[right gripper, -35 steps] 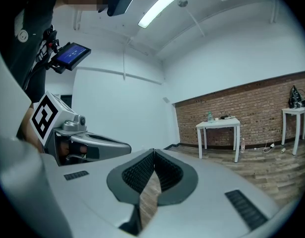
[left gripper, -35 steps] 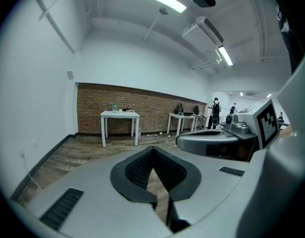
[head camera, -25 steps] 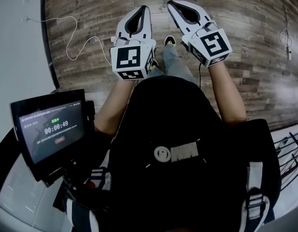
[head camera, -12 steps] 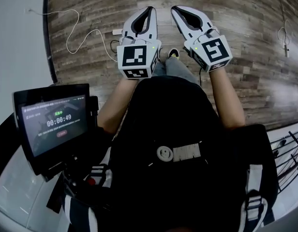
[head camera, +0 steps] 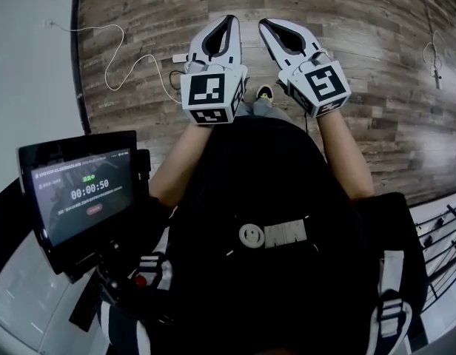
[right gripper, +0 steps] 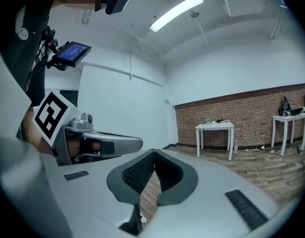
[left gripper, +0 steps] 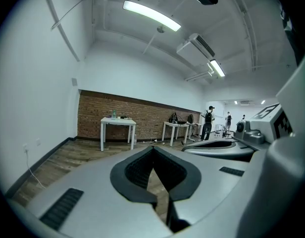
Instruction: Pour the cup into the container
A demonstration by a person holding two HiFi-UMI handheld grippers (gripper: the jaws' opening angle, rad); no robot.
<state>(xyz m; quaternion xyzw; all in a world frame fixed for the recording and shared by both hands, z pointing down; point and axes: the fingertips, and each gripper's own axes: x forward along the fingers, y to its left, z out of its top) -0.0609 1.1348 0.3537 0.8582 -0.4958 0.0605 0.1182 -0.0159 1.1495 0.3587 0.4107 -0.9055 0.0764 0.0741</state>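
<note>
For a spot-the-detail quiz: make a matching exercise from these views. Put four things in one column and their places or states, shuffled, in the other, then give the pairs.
Column A
1. left gripper
2. screen
3. white cable
4. white table

Column B
a. standing by the brick wall
b. lying loose on the wood floor
c. jaws together, nothing between them
d. at the lower left of the head view, showing a timer

Pairs: 1-c, 2-d, 3-b, 4-a
</note>
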